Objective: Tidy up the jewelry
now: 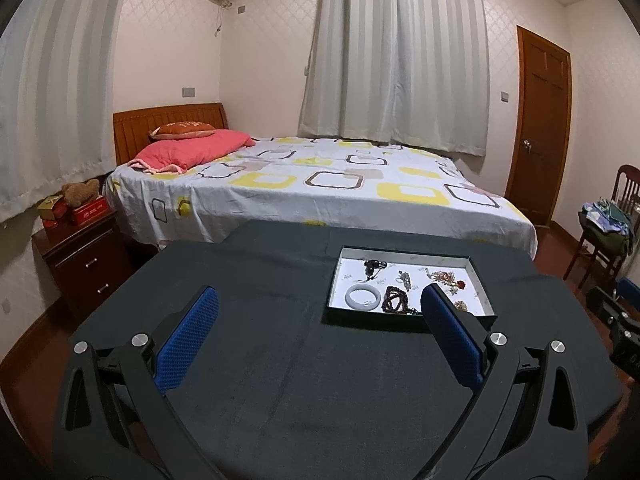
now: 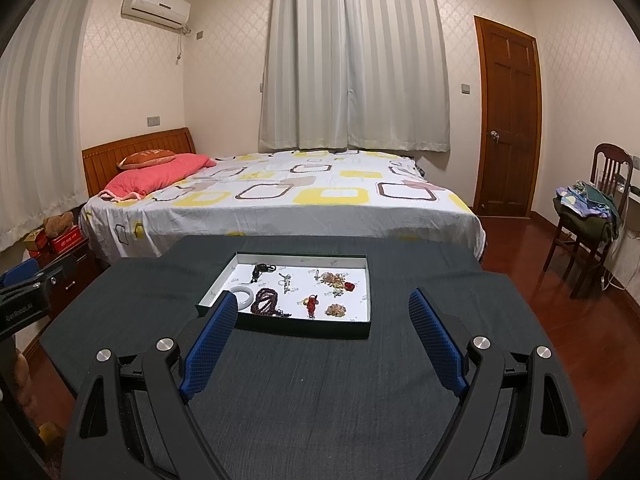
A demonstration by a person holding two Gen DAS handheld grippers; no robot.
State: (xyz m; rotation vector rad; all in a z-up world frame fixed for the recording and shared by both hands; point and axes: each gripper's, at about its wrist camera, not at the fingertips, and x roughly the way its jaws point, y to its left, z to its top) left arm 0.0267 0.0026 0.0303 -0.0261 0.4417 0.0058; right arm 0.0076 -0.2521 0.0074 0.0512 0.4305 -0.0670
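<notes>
A bedroom in warm indoor light. Pale walls [image 2: 224, 60] carry a diamond pattern; the floor [image 2: 516, 264] is glossy reddish wood. A bed [image 2: 280, 200] with a wooden headboard [image 2: 136, 152] has a white sheet with yellow and brown squares and a pink pillow [image 2: 156, 178]. Grey-white curtains [image 2: 352, 60] hang behind it, an air conditioner [image 2: 156, 6] is mounted high on the left, and a brown door [image 2: 506, 120] stands closed on the right. A chair [image 2: 588, 216] holds piled clothes. A dark nightstand [image 1: 86, 258] sits left of the bed, and a dark-covered table [image 2: 320, 380] fills the foreground.

Left tool [image 1: 320, 300] jaws wide apart, empty; right tool [image 2: 322, 304] likewise.
</notes>
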